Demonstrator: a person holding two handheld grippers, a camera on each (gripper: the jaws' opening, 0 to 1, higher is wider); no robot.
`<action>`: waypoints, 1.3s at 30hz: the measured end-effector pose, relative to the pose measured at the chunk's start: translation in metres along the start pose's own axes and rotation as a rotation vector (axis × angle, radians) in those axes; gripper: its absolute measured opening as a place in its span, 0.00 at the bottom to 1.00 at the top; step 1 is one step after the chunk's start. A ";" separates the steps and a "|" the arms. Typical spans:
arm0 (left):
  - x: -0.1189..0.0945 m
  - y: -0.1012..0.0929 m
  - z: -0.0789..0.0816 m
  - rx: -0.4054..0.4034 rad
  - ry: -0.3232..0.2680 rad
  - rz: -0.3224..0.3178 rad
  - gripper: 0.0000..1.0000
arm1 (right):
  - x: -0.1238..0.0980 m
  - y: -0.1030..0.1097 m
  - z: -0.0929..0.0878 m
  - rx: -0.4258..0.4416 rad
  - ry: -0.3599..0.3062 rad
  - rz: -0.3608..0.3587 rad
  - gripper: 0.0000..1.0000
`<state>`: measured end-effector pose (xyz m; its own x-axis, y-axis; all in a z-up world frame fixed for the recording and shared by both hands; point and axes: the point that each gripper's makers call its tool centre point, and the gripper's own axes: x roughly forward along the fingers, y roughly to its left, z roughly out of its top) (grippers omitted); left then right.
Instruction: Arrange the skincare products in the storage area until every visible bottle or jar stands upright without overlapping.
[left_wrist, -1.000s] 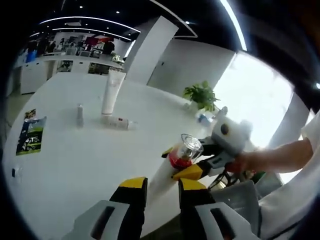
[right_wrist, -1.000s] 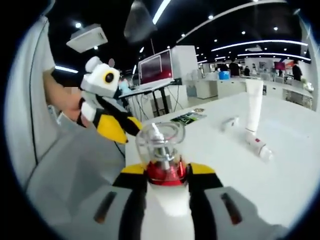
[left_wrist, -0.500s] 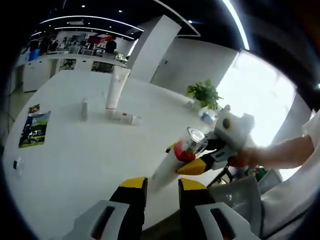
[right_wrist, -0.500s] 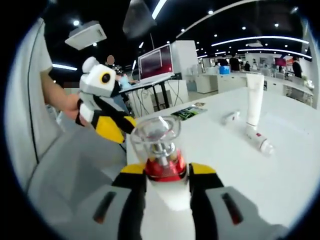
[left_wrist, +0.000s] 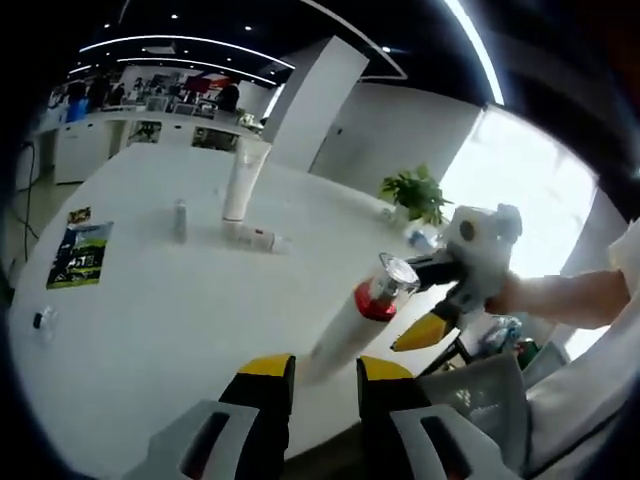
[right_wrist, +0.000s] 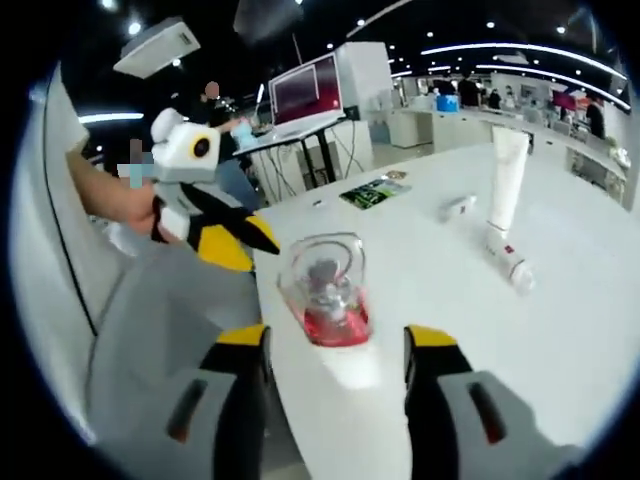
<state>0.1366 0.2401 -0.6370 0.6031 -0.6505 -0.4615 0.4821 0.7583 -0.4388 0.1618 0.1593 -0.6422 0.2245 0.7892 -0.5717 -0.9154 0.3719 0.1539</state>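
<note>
A white pump bottle (left_wrist: 350, 325) with a red collar and clear cap stands near the table's front edge; in the right gripper view this pump bottle (right_wrist: 325, 290) rises between my right gripper's (right_wrist: 337, 340) spread jaws, with gaps on both sides. My right gripper (left_wrist: 425, 300) is open and held by a hand. My left gripper (left_wrist: 325, 368) hovers open in front of the bottle's base, holding nothing. A tall white tube (left_wrist: 240, 180) stands upright farther back, with a small white bottle (left_wrist: 258, 238) lying beside it and a small grey bottle (left_wrist: 180, 218) upright.
On the white table (left_wrist: 150, 330) lie a dark leaflet (left_wrist: 78, 255) and a tiny dark object (left_wrist: 42, 320). A potted plant (left_wrist: 418, 195) sits at the far edge. Left gripper (right_wrist: 245, 238) and a person's hand show beyond the table edge. Monitor desk (right_wrist: 310, 100) behind.
My right jaws have spread apart and let go of the pump bottle, which now stands free between them. The left gripper's jaws look the same; both views shifted slightly.
</note>
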 end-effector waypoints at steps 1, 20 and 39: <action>0.000 0.000 0.000 0.013 -0.003 0.006 0.26 | -0.002 0.001 0.004 0.001 0.006 0.004 0.55; 0.006 0.008 -0.015 0.178 0.042 0.065 0.26 | -0.016 0.007 0.035 -0.144 0.246 0.056 0.59; 0.011 -0.001 -0.027 0.327 0.112 0.050 0.26 | -0.010 0.002 0.022 -0.090 0.545 0.068 0.55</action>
<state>0.1256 0.2312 -0.6627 0.5663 -0.5990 -0.5662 0.6430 0.7508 -0.1513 0.1652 0.1630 -0.6180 -0.0196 0.4344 -0.9005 -0.9521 0.2669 0.1495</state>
